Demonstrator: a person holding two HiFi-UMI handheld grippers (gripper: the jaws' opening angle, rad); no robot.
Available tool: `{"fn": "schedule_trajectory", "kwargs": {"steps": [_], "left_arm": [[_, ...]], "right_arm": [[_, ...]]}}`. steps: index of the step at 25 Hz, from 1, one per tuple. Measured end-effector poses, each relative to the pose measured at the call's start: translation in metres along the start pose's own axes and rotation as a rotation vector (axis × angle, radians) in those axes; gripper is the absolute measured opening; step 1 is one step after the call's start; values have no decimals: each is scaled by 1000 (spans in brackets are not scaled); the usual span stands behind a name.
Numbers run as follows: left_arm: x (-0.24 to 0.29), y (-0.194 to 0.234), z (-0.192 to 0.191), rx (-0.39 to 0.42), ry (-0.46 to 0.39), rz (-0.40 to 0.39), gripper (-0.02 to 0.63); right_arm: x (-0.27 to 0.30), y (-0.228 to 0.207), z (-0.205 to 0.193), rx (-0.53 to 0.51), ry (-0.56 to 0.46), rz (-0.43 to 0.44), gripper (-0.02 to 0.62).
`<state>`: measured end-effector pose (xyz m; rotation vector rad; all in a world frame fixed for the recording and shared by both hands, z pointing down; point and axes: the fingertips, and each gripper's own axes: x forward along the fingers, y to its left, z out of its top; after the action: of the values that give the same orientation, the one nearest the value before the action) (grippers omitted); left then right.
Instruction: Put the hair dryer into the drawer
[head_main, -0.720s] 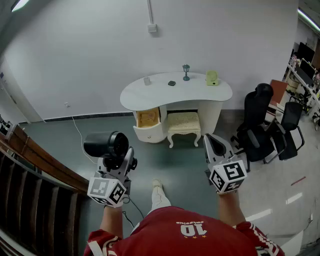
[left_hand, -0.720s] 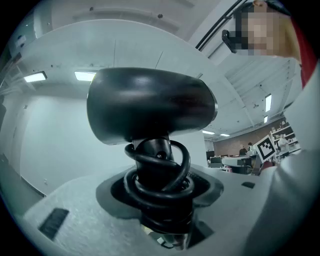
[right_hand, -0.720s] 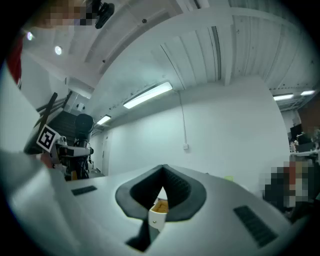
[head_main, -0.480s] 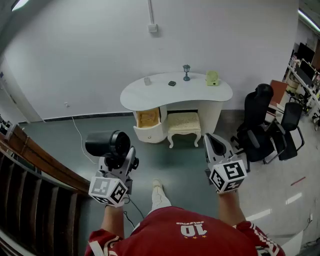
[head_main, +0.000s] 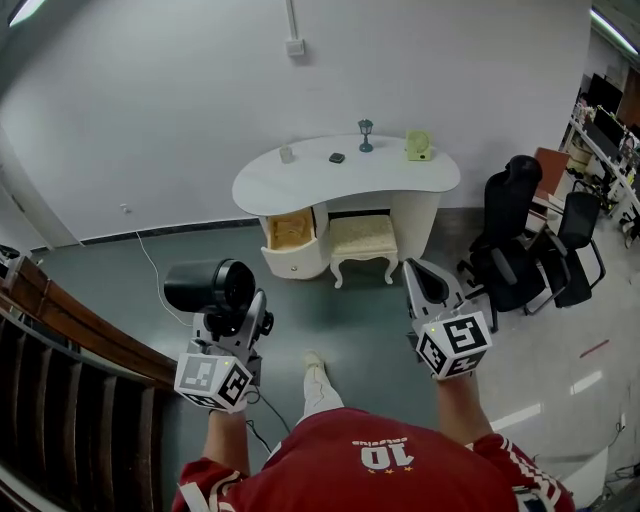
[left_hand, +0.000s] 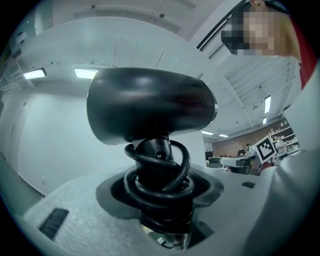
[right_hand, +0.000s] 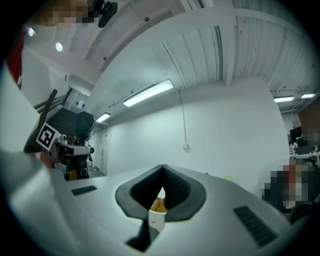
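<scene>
A black hair dryer (head_main: 210, 285) stands upright in my left gripper (head_main: 236, 316), at the lower left of the head view. In the left gripper view the jaws are shut on its handle (left_hand: 159, 200), which has the black cord wound round it, and the barrel (left_hand: 150, 105) fills the view above. My right gripper (head_main: 428, 286) hangs at the lower right, jaws together with nothing between them (right_hand: 161, 194). Ahead across the floor stands a white desk (head_main: 390, 182). Its left drawer (head_main: 292, 232) is pulled open and shows a tan inside.
A cushioned stool (head_main: 362, 240) sits under the desk beside the drawer. A small lamp figure (head_main: 366, 134), a green item (head_main: 418, 146) and a cup (head_main: 286, 154) stand on the desk. Black office chairs (head_main: 520, 245) are at the right, a wooden railing (head_main: 60, 340) at the left.
The desk and drawer sit slightly higher and further left in the head view. Both grippers keep their places, and the left one still grips the hair dryer.
</scene>
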<state>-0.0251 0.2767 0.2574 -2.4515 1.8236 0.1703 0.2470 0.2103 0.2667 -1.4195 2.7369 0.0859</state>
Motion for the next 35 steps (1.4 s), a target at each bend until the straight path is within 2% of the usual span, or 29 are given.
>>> {"fn": "schedule_trajectory", "kwargs": {"steps": [8,16,24,31,35], "left_arm": [[15,14,-7,-6,15,7,259],[50,41,-23,-12,37,-13,259],[127,102,-52,-5,69,-26,259],[205,169,-92,90,125,-48,259],[242,202,-112,101,166,-66,259]], "right_arm": [[22,-5,1,32,-6,15,5],[66,-15,-11,42,15,-14,5],[153,-51,-29,-23,87,-45,5],[254,-78,-43,-48,133,-45,5],[312,-76,-49,-56,148,-26,5]]}}
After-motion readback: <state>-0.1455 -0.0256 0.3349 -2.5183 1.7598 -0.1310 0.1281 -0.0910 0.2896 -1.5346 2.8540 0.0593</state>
